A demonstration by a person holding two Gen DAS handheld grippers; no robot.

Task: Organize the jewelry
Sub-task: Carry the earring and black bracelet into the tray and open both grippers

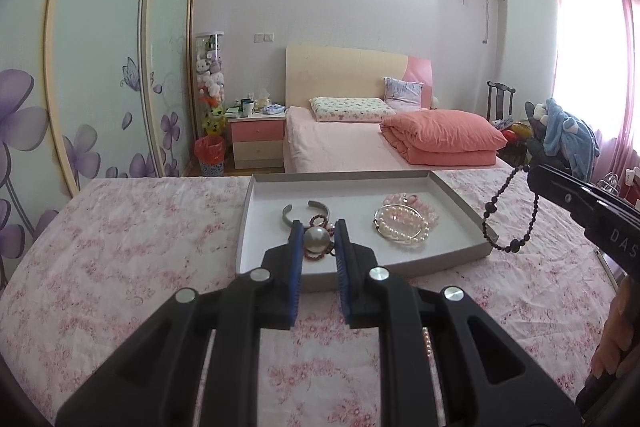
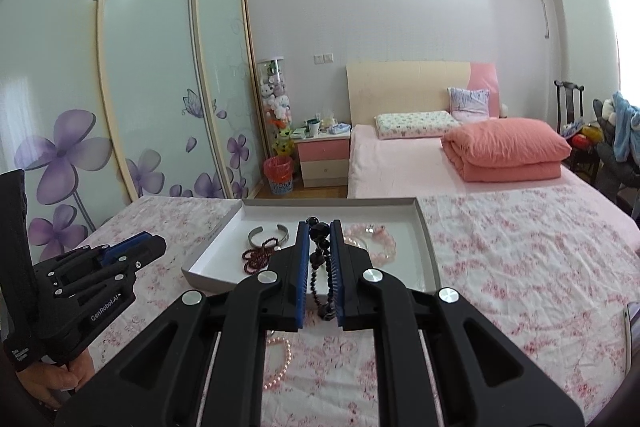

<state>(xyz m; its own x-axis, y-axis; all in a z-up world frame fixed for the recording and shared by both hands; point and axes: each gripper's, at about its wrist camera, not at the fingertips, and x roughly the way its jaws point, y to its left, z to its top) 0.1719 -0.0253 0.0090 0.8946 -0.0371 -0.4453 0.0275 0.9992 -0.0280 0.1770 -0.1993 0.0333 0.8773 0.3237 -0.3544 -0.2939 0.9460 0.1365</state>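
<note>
Jewelry lies gathered in a shallow white tray (image 1: 460, 203) that sits on a surface covered by a pink floral cloth (image 1: 140, 227). From my left wrist camera, my left claw (image 1: 319, 241) hovers above the tray's near edge with its blue-padded fingers apart and nothing between them; seen through the gap, a large round pearl-like disc (image 1: 317, 238) rests on a coil of dark red beads (image 1: 316, 255). Just behind these lies an open silver cuff bangle (image 1: 305, 214). In the tray's right half sits a heap of pearl and pale pink bead bracelets (image 1: 406, 221). At the right edge of that view my right claw (image 1: 538, 175) holds a black bead string (image 1: 510, 215), which hangs in a loop over the tray's right rim. From the right wrist camera, my right claw (image 2: 320, 227) is clamped on the black bead string (image 2: 320, 267), the strand running down between its blue pads. Beneath that claw a pink pearl strand (image 2: 282, 359) lies on the cloth outside the tray, though most of it is hidden, so I cannot tell its full length. My left claw (image 2: 146, 243) shows at the left of this view, beside the tray.
</note>
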